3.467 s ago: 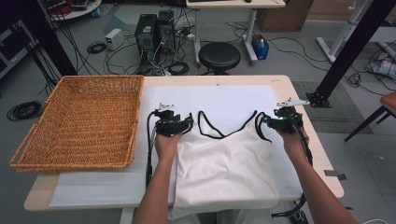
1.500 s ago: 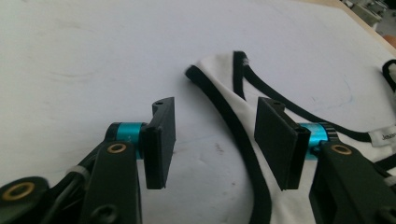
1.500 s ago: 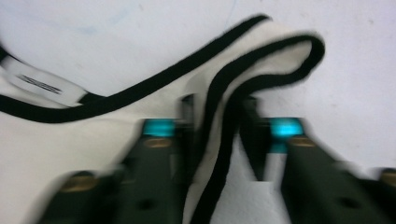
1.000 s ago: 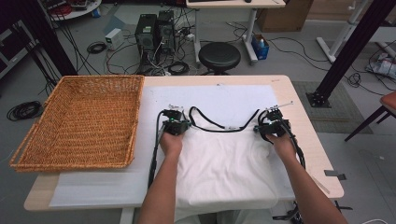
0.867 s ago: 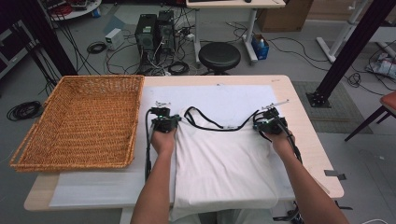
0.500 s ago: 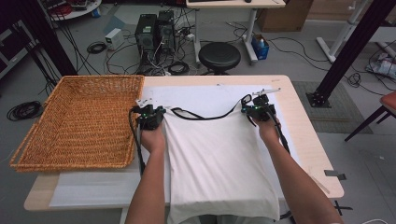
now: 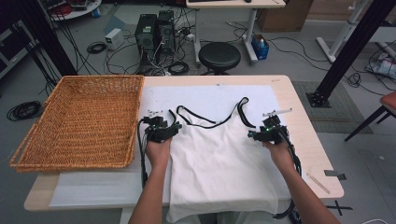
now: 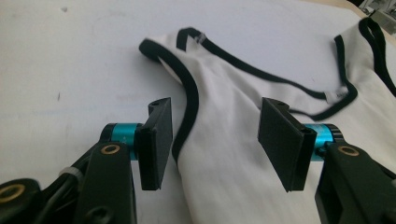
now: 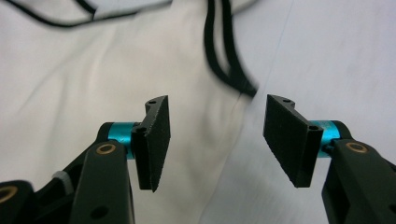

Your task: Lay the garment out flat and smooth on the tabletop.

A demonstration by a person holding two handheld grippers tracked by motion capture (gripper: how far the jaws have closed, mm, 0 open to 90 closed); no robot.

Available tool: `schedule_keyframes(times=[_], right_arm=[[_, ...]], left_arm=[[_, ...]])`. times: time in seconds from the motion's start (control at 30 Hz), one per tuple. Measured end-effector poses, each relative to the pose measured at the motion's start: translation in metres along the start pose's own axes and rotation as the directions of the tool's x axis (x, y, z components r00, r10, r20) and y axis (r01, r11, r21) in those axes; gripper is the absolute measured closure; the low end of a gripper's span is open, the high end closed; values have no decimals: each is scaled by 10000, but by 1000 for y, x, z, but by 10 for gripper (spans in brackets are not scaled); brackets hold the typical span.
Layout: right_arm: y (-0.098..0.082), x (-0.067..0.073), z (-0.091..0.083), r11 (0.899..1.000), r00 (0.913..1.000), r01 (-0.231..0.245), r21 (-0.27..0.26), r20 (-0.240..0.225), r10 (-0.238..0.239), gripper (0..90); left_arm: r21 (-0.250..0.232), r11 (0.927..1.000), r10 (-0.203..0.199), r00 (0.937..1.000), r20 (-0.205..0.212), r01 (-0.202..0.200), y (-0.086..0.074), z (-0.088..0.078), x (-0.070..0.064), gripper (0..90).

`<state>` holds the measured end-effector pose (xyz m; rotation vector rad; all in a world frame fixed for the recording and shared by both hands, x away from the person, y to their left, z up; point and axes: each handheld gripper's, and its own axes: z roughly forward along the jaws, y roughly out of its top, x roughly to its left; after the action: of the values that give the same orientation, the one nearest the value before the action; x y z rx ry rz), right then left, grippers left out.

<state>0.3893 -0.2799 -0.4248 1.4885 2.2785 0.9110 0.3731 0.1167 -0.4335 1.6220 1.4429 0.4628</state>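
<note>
A white tank top (image 7: 219, 158) with black trim lies flat on the white sheet, its hem over the near table edge. My left gripper (image 7: 161, 128) sits at its left armhole. Its jaws have just been opening, and the trimmed edge (image 8: 187, 98) lies on the table between them, untouched by the pads. My right gripper (image 7: 264, 130) is at the right armhole. Its jaws have also just been opening, with the top's side edge (image 9: 233, 116) below the gap and the black strap (image 9: 224, 51) beyond. In both gripper views, the left gripper (image 8: 215, 140) and right gripper (image 9: 217, 137) stand open.
A large wicker basket (image 7: 100, 78) covers the table's left side, close to my left hand. The white sheet (image 7: 210, 95) is bare beyond the straps. A black stool (image 7: 219, 55), computers and cables stand on the floor behind the table.
Both grippers carried the straps away from the person, stretching the top flat. They have since let go and drawn back a little toward the person. Both pairs of jaws now stand apart.
</note>
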Motion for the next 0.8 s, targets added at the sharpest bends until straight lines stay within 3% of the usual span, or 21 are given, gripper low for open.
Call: schedule_keyframes(times=[0.07, 0.1, 0.13, 0.2, 0.27, 0.33, 0.37, 0.43, 0.53, 0.6, 0.67, 0.73, 0.77, 0.8], right_arm=[[-8, 5, 5, 9963, 9972, 745, 425, 79, -749, 698], [-11, 7, 4, 9907, 9903, 1334, 257, 356, -1343, 851], [-13, 7, 2, 9868, 9860, 1596, 259, 445, -1606, 894], [-17, 3, -9, 9864, 9820, 1642, 48, 943, -1639, 896], [-24, -3, -19, 9916, 9853, 1285, -121, 1152, -1262, 896], [-33, -10, -23, 9944, 9851, 1046, 144, 1359, -1056, 894], [-37, -12, -22, 9934, 9801, 1080, 388, 1635, -1129, 880], [-41, -13, -24, 9972, 9810, 730, 165, 1789, -748, 776], [-39, -10, -29, 9975, 9864, 597, -381, 1553, -531, 707], [-36, -6, -32, 9964, 9935, 313, -789, 1118, -224, 603], [-34, -3, -28, 9975, 9945, 193, -679, 1036, -122, 516], [-34, -3, -19, 9993, 9939, 218, -315, 1083, -183, 520], [-36, -5, -14, 9999, 9944, 102, -130, 1049, -87, 557], [-38, -7, -13, 9996, 9950, 42, -271, 1000, -15, 635]], left_arm=[[71, 9999, -71, 10000, -11, 72, -9, -5, -1, 451], [113, 9998, -142, 9999, -2, 142, -12, -8, -1, 451], [135, 9997, -208, 9998, 5, 208, -15, -10, -1, 451], [82, 9994, -324, 9995, 66, 323, -21, -16, -2, 451], [99, 9995, -295, 9993, 216, 293, -24, -19, -4, 451], [161, 9997, -195, 9994, 299, 191, -27, -21, -9, 450], [186, 9997, -139, 9993, 359, 132, -28, -21, -11, 451], [310, 9995, -33, 9988, 496, 17, -30, -21, -14, 451], [390, 9991, 151, 9985, 526, -172, -35, -21, -17, 451], [452, 9988, 140, 9986, 508, -163, -37, -20, -16, 450], [668, 9978, 8, 9989, 468, -39, -40, -17, -15, 451], [687, 9974, 177, 9992, 348, -201, -42, -16, -17, 454], [770, 9964, 323, 9985, 431, -355, -42, -16, -18, 497], [838, 9951, 511, 9983, 267, -532, -43, -16, -21, 614]])
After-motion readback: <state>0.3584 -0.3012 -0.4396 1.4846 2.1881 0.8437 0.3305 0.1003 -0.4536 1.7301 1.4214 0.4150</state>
